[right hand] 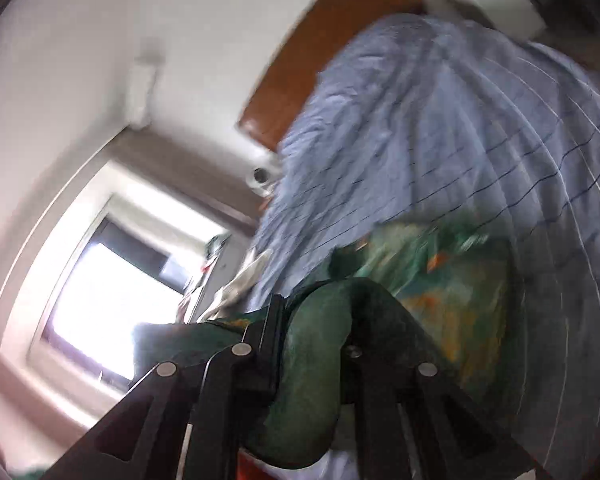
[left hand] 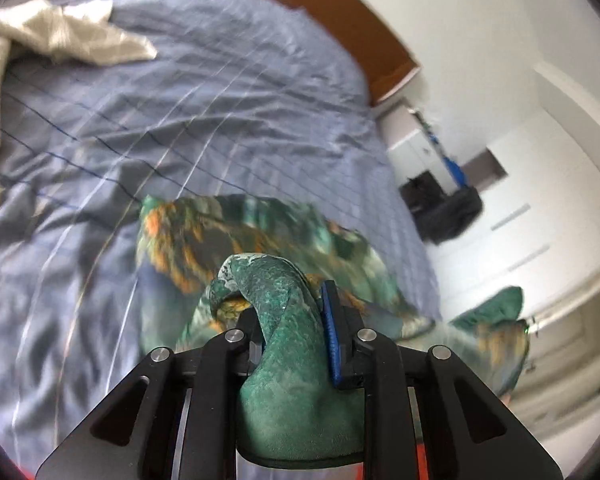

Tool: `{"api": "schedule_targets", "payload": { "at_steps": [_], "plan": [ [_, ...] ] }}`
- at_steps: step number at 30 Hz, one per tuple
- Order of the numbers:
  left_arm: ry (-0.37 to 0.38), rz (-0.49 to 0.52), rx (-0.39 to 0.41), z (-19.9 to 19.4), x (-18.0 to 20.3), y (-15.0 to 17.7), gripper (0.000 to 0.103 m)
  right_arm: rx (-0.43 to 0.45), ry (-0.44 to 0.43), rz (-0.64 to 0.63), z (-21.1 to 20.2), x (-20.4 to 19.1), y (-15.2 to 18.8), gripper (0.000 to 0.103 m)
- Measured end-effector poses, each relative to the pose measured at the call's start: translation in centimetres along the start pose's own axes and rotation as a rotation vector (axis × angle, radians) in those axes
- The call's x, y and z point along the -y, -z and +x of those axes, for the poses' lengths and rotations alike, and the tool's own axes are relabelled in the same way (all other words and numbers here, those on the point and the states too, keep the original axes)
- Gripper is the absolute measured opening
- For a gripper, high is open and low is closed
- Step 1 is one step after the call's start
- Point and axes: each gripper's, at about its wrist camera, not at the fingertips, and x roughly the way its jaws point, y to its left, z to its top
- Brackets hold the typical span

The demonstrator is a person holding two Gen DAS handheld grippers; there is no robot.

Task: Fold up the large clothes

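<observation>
Now, left gripper (left hand: 290, 316) pinches thick green garment (left hand: 260, 236) bunch, lower centre; right gripper (right hand: 312, 340) clamps another bunch. Rest of garment trails onto bed (left hand: 228, 92). Risk: twisted wad slips, fold goes skewed. Beige cloth (left hand: 64, 32) upper left, clear. Bag (left hand: 448, 208) far right.

Ahead of the fingers spreads a bed (left hand: 228, 128) under a rumpled blue checked cover, with a brown wooden headboard (left hand: 340, 20) at its far end against a white wall (left hand: 480, 20). A pale beige cloth (left hand: 60, 36) lies crumpled far ahead and to the left. To the right of the bed stand white cupboard doors (left hand: 540, 200) and a dark bag (left hand: 448, 212) on the floor. In the right wrist view, a bright window (right hand: 112, 300) glares left of the fingers, washing out its frame.
</observation>
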Motion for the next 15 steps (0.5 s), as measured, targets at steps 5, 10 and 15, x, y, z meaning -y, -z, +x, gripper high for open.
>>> {"api": "schedule_targets", "payload": {
  "at_steps": [5,10,15],
  "plan": [
    [-0.114,-0.094,-0.106,8.6,-4.1,-1.2,0.038,-0.05,0.16,0.123,7.6,7.2,-2.1,0.014],
    [-0.044,-0.167,-0.13,9.5,-5.8,-1.2,0.057,-0.045,0.187,0.366,10.5,12.8,-0.8,0.015],
    [-0.043,-0.114,-0.074,5.6,-4.5,-2.9,0.087,-0.097,0.086,0.508,9.9,13.2,-1.8,0.042]
  ]
}}
